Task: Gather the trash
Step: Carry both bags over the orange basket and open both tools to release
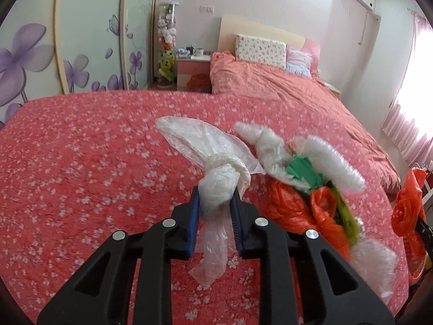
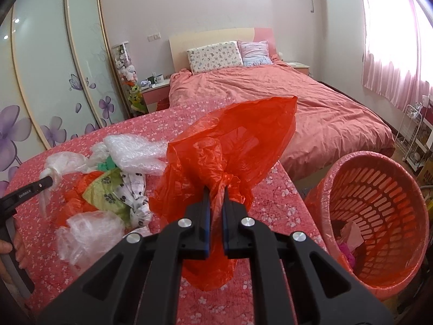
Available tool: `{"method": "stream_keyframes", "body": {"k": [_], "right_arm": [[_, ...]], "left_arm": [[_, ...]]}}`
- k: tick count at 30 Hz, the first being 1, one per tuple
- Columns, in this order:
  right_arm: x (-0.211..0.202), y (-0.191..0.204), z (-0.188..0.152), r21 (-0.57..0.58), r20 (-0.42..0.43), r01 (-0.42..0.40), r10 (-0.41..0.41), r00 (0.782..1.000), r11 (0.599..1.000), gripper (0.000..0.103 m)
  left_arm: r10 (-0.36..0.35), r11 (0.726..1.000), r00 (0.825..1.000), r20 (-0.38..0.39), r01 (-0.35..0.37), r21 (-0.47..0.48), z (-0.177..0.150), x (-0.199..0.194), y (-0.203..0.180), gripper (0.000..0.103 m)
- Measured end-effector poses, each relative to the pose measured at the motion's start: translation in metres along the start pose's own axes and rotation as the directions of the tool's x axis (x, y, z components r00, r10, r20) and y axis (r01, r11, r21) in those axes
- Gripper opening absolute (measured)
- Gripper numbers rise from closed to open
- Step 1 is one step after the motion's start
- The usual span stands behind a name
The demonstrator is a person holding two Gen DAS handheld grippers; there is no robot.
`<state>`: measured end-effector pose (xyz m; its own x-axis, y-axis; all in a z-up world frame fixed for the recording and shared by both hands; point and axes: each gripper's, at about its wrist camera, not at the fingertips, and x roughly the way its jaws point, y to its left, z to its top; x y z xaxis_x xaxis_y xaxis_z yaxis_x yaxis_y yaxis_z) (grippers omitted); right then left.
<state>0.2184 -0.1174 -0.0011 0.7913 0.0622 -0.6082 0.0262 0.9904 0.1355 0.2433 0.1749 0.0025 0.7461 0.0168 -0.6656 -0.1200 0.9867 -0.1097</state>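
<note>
Trash in this scene consists of loose plastic bags and wrapping heaped on the flowered pink bedspread point(image 2: 273, 197), and the red basket point(image 2: 379, 284) standing just beside the spread's right edge serves as the collection point. Two pieces are in transit. The left gripper point(image 1: 216, 205) is clamped on the twisted neck of a knotted clear bag point(image 1: 216, 162), which is raised off the spread on the far side of the heap from the basket. The right gripper point(image 2: 215, 214) is closed tight on the gathered neck of an orange bag point(image 2: 230, 146), held above the spread between the heap and the basket, with the bag's body billowing up past the fingers. Neither piece is over the basket mouth yet. The basket already holds a small amount at its bottom: something pale pink and something magenta, too small to identify. Still lying on the spread, on the heap side away from the basket, are bubble wrap point(image 2: 135, 154), a green scrap point(image 2: 108, 163), a green paw-print bag point(image 2: 108, 195), a white paw-print bag point(image 2: 135, 192), another clear crumpled bag point(image 2: 89, 233) and further orange plastic point(image 2: 81, 189). Judged from this layout, the task is at an early to middle stage: a few items deposited, two lifted, and most of the heap remaining for later passes.
</note>
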Motion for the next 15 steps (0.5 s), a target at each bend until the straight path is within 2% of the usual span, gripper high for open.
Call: {"method": "stream_keyframes", "body": {"k": [8,15], "right_arm": [[-0.026,-0.002,0.006,-0.008,0.039,-0.004,0.005,0.999,1.000,0.008],[-0.050,-0.010,0.007,-0.008,0.071,0.007,-0.006,0.997,1.000,0.008]], "left_arm": [[-0.023,1.000,0.997,0.069,0.022,0.021,0.013,-0.036,-0.012,0.022],[-0.087,0.995,0.992,0.093,0.082,0.055,0.014,-0.058,-0.041,0.022]]}}
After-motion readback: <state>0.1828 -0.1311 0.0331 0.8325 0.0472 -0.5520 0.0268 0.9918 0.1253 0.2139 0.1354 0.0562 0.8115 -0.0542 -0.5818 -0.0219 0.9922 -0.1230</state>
